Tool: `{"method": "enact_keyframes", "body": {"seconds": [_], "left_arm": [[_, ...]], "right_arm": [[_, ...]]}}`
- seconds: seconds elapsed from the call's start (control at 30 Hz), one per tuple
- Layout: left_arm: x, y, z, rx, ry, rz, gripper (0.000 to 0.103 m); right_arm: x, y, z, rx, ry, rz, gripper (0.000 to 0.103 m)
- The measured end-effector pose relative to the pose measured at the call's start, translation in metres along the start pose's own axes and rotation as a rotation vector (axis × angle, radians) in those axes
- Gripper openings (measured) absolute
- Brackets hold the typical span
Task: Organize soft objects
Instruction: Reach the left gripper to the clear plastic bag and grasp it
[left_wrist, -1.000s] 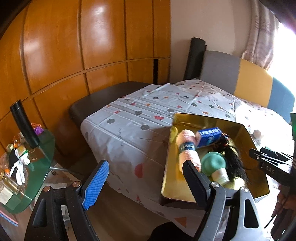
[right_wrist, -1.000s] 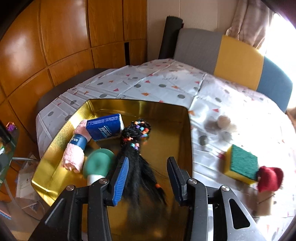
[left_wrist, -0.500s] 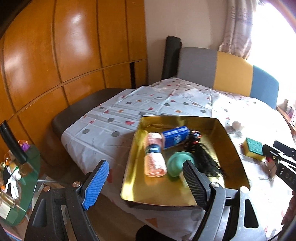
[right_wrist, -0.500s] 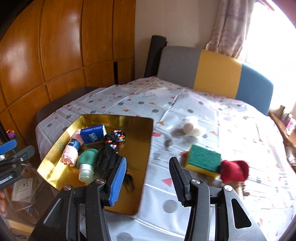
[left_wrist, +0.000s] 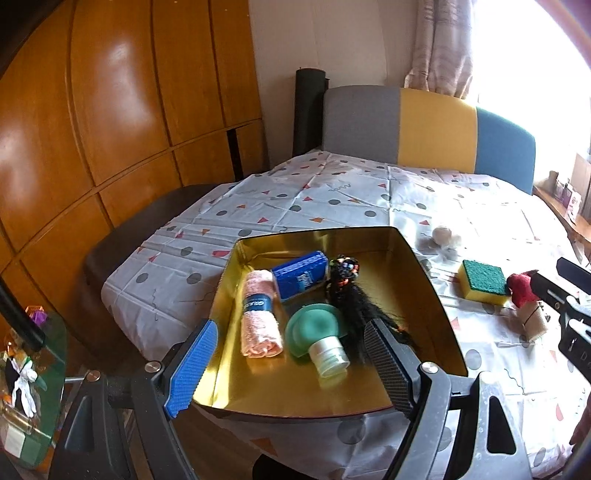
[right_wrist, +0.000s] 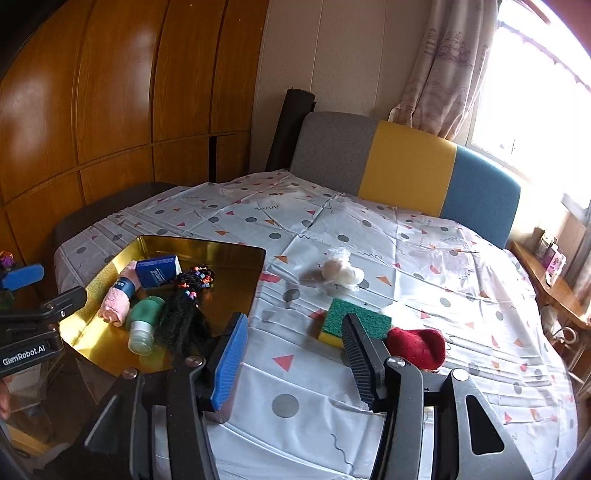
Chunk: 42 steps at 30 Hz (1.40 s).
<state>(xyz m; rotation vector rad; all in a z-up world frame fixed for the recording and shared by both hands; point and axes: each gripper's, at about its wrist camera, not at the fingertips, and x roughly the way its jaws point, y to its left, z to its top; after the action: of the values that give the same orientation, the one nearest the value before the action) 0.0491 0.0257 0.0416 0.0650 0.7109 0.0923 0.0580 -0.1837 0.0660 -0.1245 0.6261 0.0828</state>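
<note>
Right wrist view shows the right gripper (right_wrist: 291, 354) up over the table, and its jaws are opening with nothing between them. Just past its tips lies the sponge (right_wrist: 352, 323), green side up, with its long side going across from left to right. The red soft thing (right_wrist: 417, 347) sits beside the sponge, close to the right finger. The white fluffy ball (right_wrist: 340, 271) is farther out, past the sponge. All three are on the tablecloth (right_wrist: 406, 258), outside the gold tray (right_wrist: 236, 251).

The left gripper (left_wrist: 291, 365) is wide open and holds nothing. It hangs over the near edge of the tray, where the pink towel roll (left_wrist: 258, 317), the blue pack (left_wrist: 301, 275), the green bottle (left_wrist: 319, 334) and the black hair piece (left_wrist: 351, 295) lie.

The right one is much nearer the sponge, so I think it should take it.
</note>
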Motion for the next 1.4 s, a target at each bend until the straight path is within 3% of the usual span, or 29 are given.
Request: {"method": "enact_keyframes", "body": {"seconds": [0.2,0.43,0.6,0.77,0.87,1.0,1.4], "left_arm": [[0.001,-0.030,0.013,0.052,-0.012,-0.063,0.083],[0.016,-0.089,0.027,0.151,0.013,-0.198,0.083],[0.039,-0.128,0.037,0.178,0.082,-0.268,0.083],[0.059,-0.166,0.047,0.218,0.114,-0.316,0.085],[0.086,-0.180,0.060,0.199,0.198,-0.339,0.086],[0.124,-0.187,0.084,0.093,0.300,-0.364,0.086],[0.221,-0.236,0.131,-0.010,0.383,-0.337,0.086]], "right_arm": [[0.013,-0.029,-0.014,0.032,0.050,-0.016,0.059],[0.036,-0.108,-0.052,0.112,0.185,-0.162,0.061],[0.036,-0.164,-0.078,0.266,0.217,-0.224,0.061],[0.035,-0.191,-0.086,0.392,0.215,-0.198,0.066],[0.035,-0.193,-0.085,0.414,0.211,-0.191,0.066],[0.033,-0.191,-0.081,0.435,0.193,-0.169,0.069],[0.035,-0.208,-0.085,0.492,0.192,-0.163,0.072]]}}
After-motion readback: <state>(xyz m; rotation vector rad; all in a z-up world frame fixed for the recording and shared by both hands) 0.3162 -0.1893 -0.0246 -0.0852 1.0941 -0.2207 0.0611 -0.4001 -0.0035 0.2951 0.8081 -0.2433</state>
